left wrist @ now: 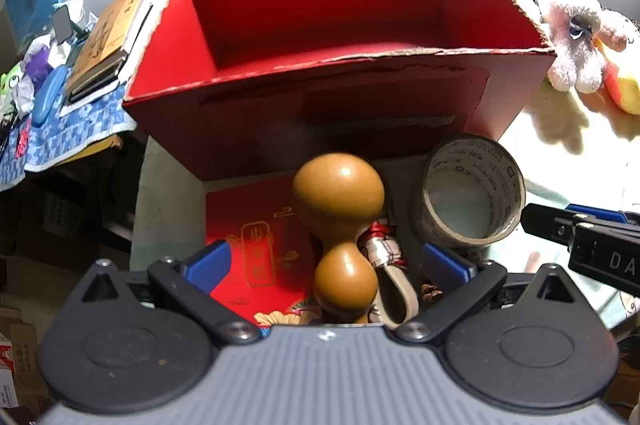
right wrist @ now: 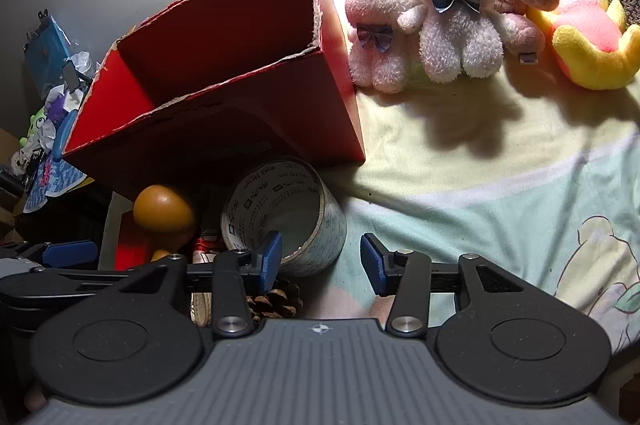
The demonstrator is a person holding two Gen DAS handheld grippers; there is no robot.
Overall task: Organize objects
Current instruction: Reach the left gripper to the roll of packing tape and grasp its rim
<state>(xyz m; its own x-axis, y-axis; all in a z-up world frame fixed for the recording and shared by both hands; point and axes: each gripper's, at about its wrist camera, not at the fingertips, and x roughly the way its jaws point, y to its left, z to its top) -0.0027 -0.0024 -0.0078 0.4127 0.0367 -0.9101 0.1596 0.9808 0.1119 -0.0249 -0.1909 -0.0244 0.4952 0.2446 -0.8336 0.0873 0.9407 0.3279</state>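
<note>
At the far left a cluttered side table point(left wrist: 76, 129) under a blue patterned cloth carries a stack of books point(left wrist: 108, 41) and crumpled bags. Next to it stands the open red cardboard box point(left wrist: 320, 37), its inside bare red, sitting at the edge of a bed sheet point(right wrist: 480, 185) printed in pale yellow and green. In front of the box lies a flat red packet with gold print point(left wrist: 256, 237), and on its right edge rests a brown wooden gourd point(left wrist: 340, 221), wide bulb toward the box. The left hand-held gripper point(left wrist: 326, 261) hangs over the gourd with its blue pads spread wide on either side of the narrow bulb, not touching it. Just right of the gourd is a small red-and-white tassel charm point(left wrist: 382, 245), then a roll of printed packing tape point(right wrist: 284, 213) lying tilted on its side, with a pine cone point(right wrist: 276, 299) beside it. The right hand-held gripper point(right wrist: 320, 261) stands partly open at the roll: its left pad reaches inside the roll's opening, its right pad is outside over the sheet, and the roll's near wall is between them, though whether either pad presses it cannot be told. Farther right, pink and white plush rabbits point(right wrist: 452, 21) and a yellow plush toy point(right wrist: 588, 37) lie on the bed.
</note>
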